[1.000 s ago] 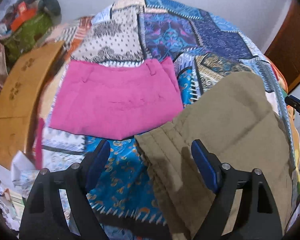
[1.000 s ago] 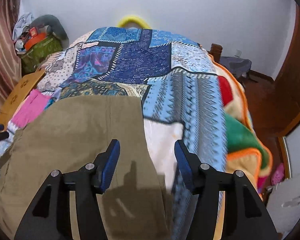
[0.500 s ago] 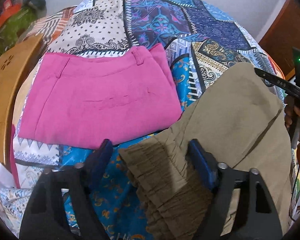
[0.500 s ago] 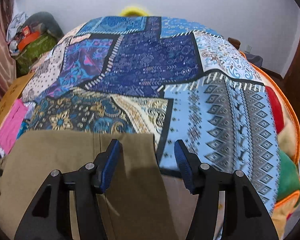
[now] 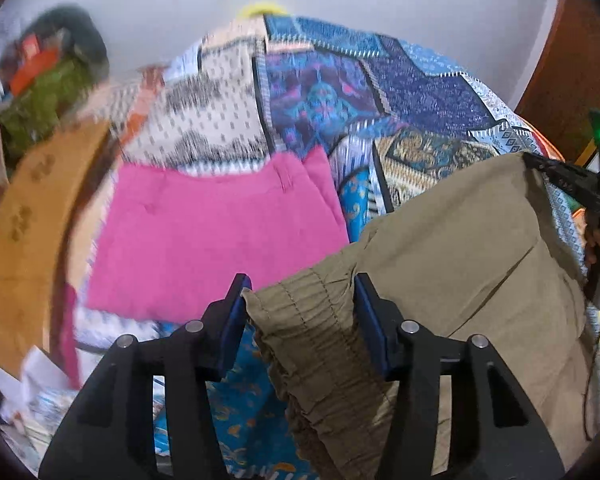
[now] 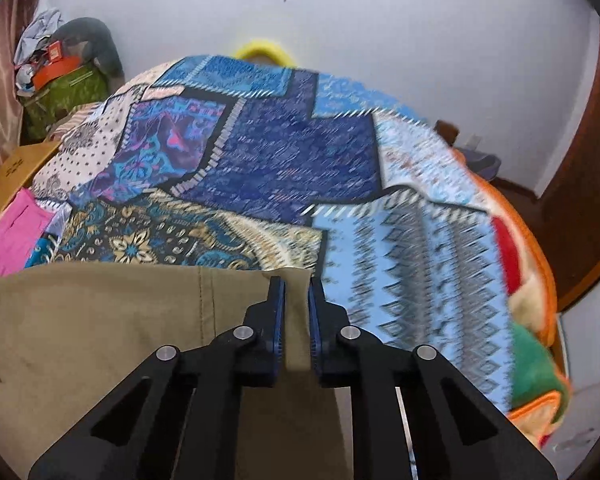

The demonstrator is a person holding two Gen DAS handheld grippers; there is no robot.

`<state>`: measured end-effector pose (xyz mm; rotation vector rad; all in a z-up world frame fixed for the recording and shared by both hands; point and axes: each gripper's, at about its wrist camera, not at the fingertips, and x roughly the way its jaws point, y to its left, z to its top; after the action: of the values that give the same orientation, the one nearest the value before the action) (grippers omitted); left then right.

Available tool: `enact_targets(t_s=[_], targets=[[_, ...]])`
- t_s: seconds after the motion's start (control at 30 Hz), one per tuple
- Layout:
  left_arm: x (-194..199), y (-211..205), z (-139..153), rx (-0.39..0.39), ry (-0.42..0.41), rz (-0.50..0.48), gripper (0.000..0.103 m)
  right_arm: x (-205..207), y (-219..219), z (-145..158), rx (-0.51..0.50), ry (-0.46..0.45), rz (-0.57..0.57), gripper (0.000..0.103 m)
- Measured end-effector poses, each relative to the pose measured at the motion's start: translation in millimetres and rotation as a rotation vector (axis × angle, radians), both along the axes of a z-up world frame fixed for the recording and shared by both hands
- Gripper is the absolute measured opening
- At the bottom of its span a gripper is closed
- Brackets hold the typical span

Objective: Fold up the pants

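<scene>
Left wrist view: the left gripper [image 5: 300, 312] points down at a bed covered by a patchwork quilt [image 5: 380, 88] in blues, purples and cream. Its two blue-padded fingers are closing around the gathered elastic waistband of a pair of khaki pants [image 5: 460, 240]; the bunched band sits between the pads and meets both of them. The khaki pants spread away toward the right side of the bed. Just beyond the gripper lie folded pink pants [image 5: 212, 240], flat on the quilt (their near corner is just beside the khaki waistband). A tan wooden board [image 5: 24, 216] runs along the left edge. At the far right edge, the right gripper [image 5: 540, 168] reaches the far corner of the khaki cloth, with part of a hand [image 5: 596, 240] behind it.

Right wrist view: the right gripper [image 6: 297, 312] has its fingers pressed together on the far hem corner of the khaki pants [image 6: 100, 320], a narrow strip of cloth pinched between the pads. The quilt [image 6: 292, 160] fills the frame beyond, with an orange-edged blanket [image 6: 532, 280] hanging at the right. The pink pants [image 6: 8, 236] show at the left edge.
</scene>
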<state>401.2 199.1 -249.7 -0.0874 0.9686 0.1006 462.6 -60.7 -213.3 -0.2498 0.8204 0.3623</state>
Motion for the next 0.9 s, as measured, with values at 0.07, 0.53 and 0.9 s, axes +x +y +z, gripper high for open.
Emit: enact_targets(t_s=[0.07, 0.53, 0.9], targets=[[2.9, -4.5, 10.9, 0.028, -0.017, -0.003, 0.053, 1.4, -6.3, 8.4, 0.011, -0.011, -0.020, 0.005], [-27.6, -40.2, 105.9, 0.100, -0.197, -0.070, 0.053, -51.7, -57.8, 112.2, 0.111, -0.179, -0.043, 0.005], [-110.2, -80.1, 134.0, 0.162, -0.246, -0.149, 0.052, -131.9, -98.9, 138.3, 0.158, -0.196, -0.049, 0.004]])
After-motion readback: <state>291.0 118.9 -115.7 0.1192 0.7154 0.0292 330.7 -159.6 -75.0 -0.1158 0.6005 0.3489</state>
